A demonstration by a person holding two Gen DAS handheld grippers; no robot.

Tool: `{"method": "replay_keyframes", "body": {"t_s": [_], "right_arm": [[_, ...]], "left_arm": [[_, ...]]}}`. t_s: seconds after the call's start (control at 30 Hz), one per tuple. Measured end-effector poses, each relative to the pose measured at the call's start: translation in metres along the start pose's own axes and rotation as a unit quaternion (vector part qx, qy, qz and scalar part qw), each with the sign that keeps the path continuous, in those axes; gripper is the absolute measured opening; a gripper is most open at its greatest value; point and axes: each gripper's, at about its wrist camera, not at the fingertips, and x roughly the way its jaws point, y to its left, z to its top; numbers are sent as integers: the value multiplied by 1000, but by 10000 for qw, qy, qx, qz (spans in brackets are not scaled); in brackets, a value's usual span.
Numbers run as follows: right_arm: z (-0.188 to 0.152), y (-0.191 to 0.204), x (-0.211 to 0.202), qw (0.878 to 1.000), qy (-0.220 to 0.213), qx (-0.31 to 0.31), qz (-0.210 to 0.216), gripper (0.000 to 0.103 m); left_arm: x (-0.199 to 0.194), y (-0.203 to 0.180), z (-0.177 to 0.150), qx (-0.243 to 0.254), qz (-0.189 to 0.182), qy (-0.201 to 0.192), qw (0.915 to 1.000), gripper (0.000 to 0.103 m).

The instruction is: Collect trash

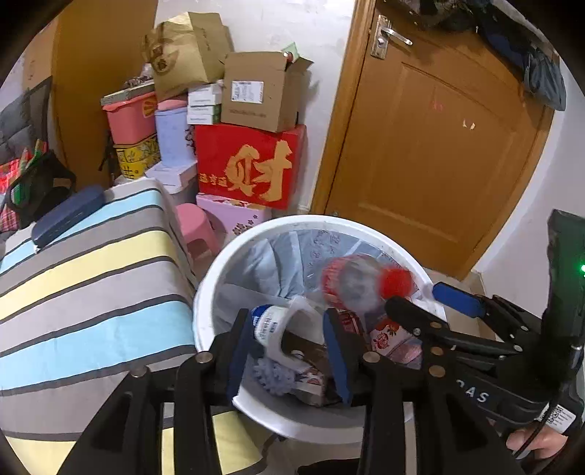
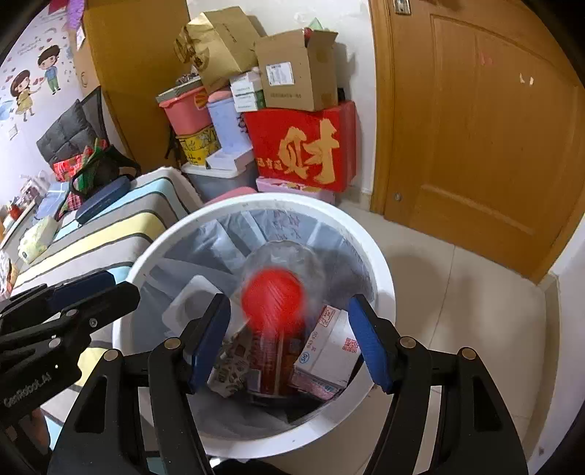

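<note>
Inside white bin (image 2: 380, 263), blurred red-capped bottle (image 2: 272, 301)

Wooden door (image 1: 431, 146) shut, metal handle (image 1: 387, 34) near its top. Stack of boxes against the wall: red box (image 1: 248, 164) with gold character, open cardboard box (image 1: 259, 91) on top. Pink stool (image 1: 199, 230) beside striped bedcover (image 1: 84, 285); dark blue case (image 1: 65, 215) at its far edge.

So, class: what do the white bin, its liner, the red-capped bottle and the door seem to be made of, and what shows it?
Bin: probably plastic, with a smooth, slightly glossy white moulded rim.
Liner: thin plastic film, translucent grey and creased.
Bottle: clear plastic, likely; see-through body, ribbed red cap, though blurred.
Door: wood or wood veneer, with orange-brown grain, a satin sheen and raised panels.
</note>
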Motion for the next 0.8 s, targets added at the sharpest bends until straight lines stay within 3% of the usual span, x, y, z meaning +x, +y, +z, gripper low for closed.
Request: {"method": "replay_keyframes", "body": {"t_s": [0.43,0.8], "right_arm": [[-4,23,-33,9987,-487,-143,51,69],[-31,45,-75,9946,-996,-267,-84,69]], "left_arm": [[-51,8,-21,-59,101,-365,9993,48],[-114,6,-65,39,506,-841,9952,48]]}}
